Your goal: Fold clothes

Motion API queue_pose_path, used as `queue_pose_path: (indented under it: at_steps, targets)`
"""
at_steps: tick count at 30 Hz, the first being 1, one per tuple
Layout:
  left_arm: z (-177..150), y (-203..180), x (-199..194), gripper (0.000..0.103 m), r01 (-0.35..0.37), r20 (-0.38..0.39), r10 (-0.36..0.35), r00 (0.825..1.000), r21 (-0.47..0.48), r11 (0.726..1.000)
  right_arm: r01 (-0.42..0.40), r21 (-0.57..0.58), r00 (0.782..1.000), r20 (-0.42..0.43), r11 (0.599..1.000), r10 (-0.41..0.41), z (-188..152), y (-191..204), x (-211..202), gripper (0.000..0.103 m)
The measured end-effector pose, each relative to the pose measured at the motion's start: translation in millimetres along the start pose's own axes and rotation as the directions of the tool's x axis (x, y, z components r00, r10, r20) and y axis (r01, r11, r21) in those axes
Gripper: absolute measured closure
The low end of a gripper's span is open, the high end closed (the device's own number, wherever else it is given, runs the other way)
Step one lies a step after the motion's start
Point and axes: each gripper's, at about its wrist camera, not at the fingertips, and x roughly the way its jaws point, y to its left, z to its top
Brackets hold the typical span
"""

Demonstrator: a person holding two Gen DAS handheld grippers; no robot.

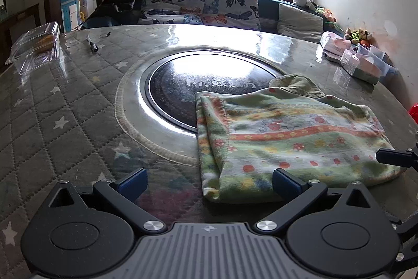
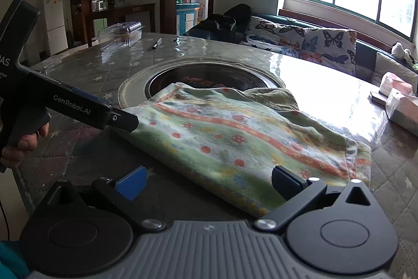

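Note:
A green, white and orange flowered garment [image 1: 292,135] lies folded flat on the table, partly over the round dark hotplate; it also shows in the right wrist view [image 2: 235,137]. My left gripper [image 1: 209,183] is open just in front of the garment's near left corner, holding nothing. My right gripper [image 2: 209,183] is open at the garment's near edge, its right finger over the cloth, holding nothing. The left gripper's body [image 2: 78,106] shows at the left of the right wrist view, its tip by the garment's left edge.
The table [image 1: 65,106] has a quilted star cover under clear plastic, with a round hotplate [image 1: 183,85] in the middle. A clear plastic box [image 1: 36,46] and a pen [image 1: 92,45] lie far left. Tissue packs and boxes [image 1: 360,62] sit far right. A sofa stands behind.

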Motion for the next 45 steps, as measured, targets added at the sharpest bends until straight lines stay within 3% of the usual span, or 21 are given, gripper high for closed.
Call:
queue_pose_path:
  at_steps: [7,14,19,24,28,36,45]
  targets:
    - [2.4,5.7,2.5,0.000,-0.007,-0.006,0.006,1.000,-0.018,1.000,-0.018,-0.032,1.000,0.002,0.999,0.018,6.6,6.4,2.8,0.000]
    - [4.2,9.0,5.0,0.000,-0.010,-0.009,0.009,1.000,-0.025,1.000,0.056,0.005,0.998,0.035,0.998,-0.056,18.0,-1.7,9.2,0.000]
    - [4.0,13.2,8.5,0.000,-0.014,-0.017,0.013,1.000,-0.034,0.999,0.123,0.065,0.992,0.015,0.990,-0.124,22.5,-18.0,24.1,0.000]
    - [4.5,14.4,9.4,0.000,-0.018,-0.019,0.017,1.000,-0.035,0.999,0.118,0.003,0.992,-0.053,0.993,-0.118,12.7,-10.4,41.3,0.000]
    - [5.7,12.3,7.5,0.000,-0.021,-0.014,0.021,1.000,-0.028,0.999,0.127,-0.009,0.991,-0.027,0.992,-0.127,9.7,-8.5,33.4,0.000]
    - [9.7,-15.4,3.0,0.000,0.038,0.011,-0.038,0.999,0.037,0.999,0.214,0.037,0.977,0.013,0.976,-0.214,7.9,-29.3,9.1,0.000]
    - [2.6,-30.8,19.0,0.000,0.048,-0.026,-0.046,0.999,0.086,0.995,0.243,0.083,0.970,-0.053,0.967,-0.239,-8.5,-48.3,17.4,0.000]
